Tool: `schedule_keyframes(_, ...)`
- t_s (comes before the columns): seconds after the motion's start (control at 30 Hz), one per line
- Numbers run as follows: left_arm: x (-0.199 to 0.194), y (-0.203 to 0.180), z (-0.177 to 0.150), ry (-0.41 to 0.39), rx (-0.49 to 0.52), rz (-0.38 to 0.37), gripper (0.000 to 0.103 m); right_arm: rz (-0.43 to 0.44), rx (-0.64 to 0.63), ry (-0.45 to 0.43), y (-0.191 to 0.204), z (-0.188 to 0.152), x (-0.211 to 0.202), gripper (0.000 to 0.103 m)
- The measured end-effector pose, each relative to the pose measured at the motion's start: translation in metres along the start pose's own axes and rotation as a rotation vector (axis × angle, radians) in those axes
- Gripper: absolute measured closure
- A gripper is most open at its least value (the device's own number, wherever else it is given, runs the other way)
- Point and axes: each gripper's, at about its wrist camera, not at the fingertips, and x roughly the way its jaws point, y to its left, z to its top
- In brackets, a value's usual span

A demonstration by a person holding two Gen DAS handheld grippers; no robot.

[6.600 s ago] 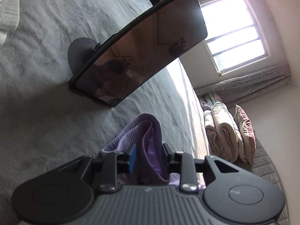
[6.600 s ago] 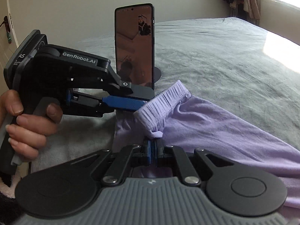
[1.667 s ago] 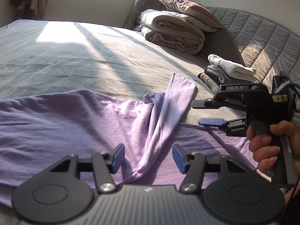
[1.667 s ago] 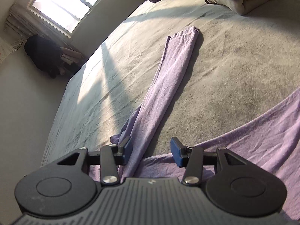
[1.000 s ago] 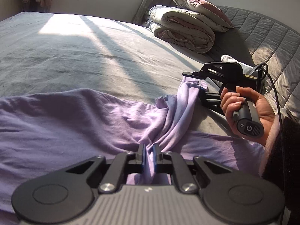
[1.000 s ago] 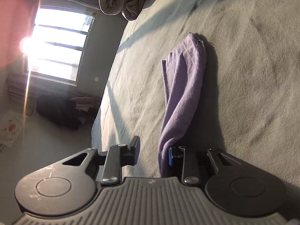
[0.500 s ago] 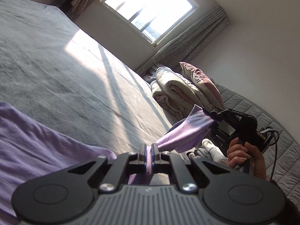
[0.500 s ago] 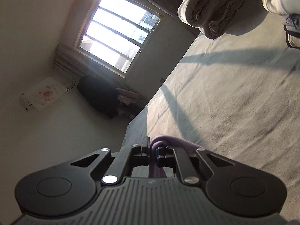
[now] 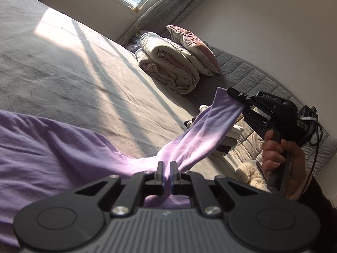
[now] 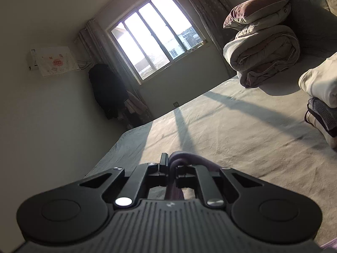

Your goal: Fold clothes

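Note:
A lilac garment [image 9: 52, 145] lies spread on the grey bed [image 9: 63, 63]. My left gripper [image 9: 166, 168] is shut on the base of its long sleeve [image 9: 210, 126]. The sleeve is stretched up and to the right, off the bed, to my right gripper [image 9: 242, 105], which is shut on the sleeve's far end. In the right wrist view my right gripper [image 10: 172, 164] pinches a fold of the lilac fabric [image 10: 185, 156] above the bed [image 10: 242, 139].
A rolled duvet [image 9: 168, 67] and a dark red pillow [image 9: 193, 42] are stacked at the head of the bed. A pile of folded clothes [image 10: 322, 105] sits at the right edge. A window [image 10: 153, 42] and a dark hanging coat [image 10: 107, 88] are on the far wall.
Both grippers shut on the sleeve about a second ago and have lifted it off the bed. Now it is pulled taut between them, a little higher than half a second ago.

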Motion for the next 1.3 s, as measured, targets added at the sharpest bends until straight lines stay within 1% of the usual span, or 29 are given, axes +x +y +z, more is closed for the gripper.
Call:
schedule_keyframes(0.07, 0.014, 0.003, -0.004, 0.114, 0.009, 0.029, 0.099, -0.042, -0.002, 0.03, -0.012, -0.013, -0.003, 0.093)
schedule_keyframes(0.1, 0.02, 0.005, -0.007, 0.156, 0.012, 0.052, 0.099, -0.066, 0.01, 0.046, -0.019, -0.02, -0.005, 0.093)
schedule_keyframes(0.17, 0.029, 0.008, -0.012, 0.212, 0.016, 0.09, 0.099, -0.115, 0.035, 0.078, -0.033, -0.034, -0.011, 0.093)
schedule_keyframes(0.2, 0.031, 0.01, -0.013, 0.22, 0.013, 0.097, 0.099, -0.142, 0.054, 0.093, -0.04, -0.042, -0.015, 0.093)
schedule_keyframes(0.23, 0.032, 0.011, -0.014, 0.224, 0.009, 0.103, 0.098, -0.161, 0.068, 0.099, -0.046, -0.048, -0.02, 0.093)
schedule_keyframes(0.33, 0.028, 0.013, -0.011, 0.192, -0.01, 0.107, 0.098, -0.21, 0.084, 0.121, -0.06, -0.064, -0.035, 0.092)
schedule_keyframes(0.37, 0.026, 0.014, -0.009, 0.181, -0.015, 0.11, 0.097, -0.225, 0.085, 0.13, -0.063, -0.069, -0.038, 0.091)
schedule_keyframes(0.4, 0.026, 0.015, -0.007, 0.174, -0.019, 0.119, 0.095, -0.244, 0.084, 0.146, -0.067, -0.076, -0.044, 0.091)
schedule_keyframes(0.47, 0.027, 0.017, -0.007, 0.168, -0.027, 0.139, 0.088, -0.288, 0.08, 0.178, -0.073, -0.085, -0.049, 0.091)
schedule_keyframes(0.6, 0.03, 0.016, -0.007, 0.168, -0.014, 0.177, 0.084, -0.358, 0.087, 0.27, -0.087, -0.101, -0.057, 0.09)
schedule_keyframes(0.67, 0.032, 0.013, -0.008, 0.164, -0.001, 0.175, 0.08, -0.389, 0.092, 0.311, -0.093, -0.105, -0.064, 0.089)
schedule_keyframes(0.7, 0.032, 0.011, -0.008, 0.163, 0.008, 0.17, 0.079, -0.395, 0.094, 0.319, -0.094, -0.104, -0.067, 0.088)
schedule_keyframes(0.73, 0.033, 0.009, -0.008, 0.163, 0.018, 0.166, 0.078, -0.403, 0.092, 0.318, -0.095, -0.101, -0.072, 0.084)
schedule_keyframes(0.8, 0.037, 0.005, -0.01, 0.168, 0.042, 0.158, 0.077, -0.41, 0.061, 0.289, -0.093, -0.092, -0.078, 0.07)
schedule_keyframes(0.83, 0.04, 0.002, -0.011, 0.172, 0.054, 0.155, 0.075, -0.414, 0.045, 0.275, -0.092, -0.087, -0.08, 0.056)
schedule_keyframes(0.87, 0.043, 0.0, -0.013, 0.175, 0.066, 0.151, 0.073, -0.417, 0.029, 0.261, -0.09, -0.083, -0.083, 0.051)
schedule_keyframes(0.97, 0.05, -0.007, -0.015, 0.174, 0.085, 0.146, 0.066, -0.382, -0.013, 0.23, -0.09, -0.07, -0.077, 0.051)
schedule_keyframes(1.07, 0.056, -0.014, -0.017, 0.166, 0.084, 0.133, 0.065, -0.356, -0.036, 0.221, -0.095, -0.064, -0.061, 0.051)
schedule_keyframes(1.23, 0.07, -0.034, -0.023, 0.164, 0.151, 0.097, 0.065, -0.325, -0.158, 0.263, -0.099, -0.068, -0.026, 0.051)
schedule_keyframes(1.3, 0.077, -0.041, -0.028, 0.177, 0.185, 0.098, 0.065, -0.336, -0.209, 0.259, -0.101, -0.076, -0.02, 0.051)
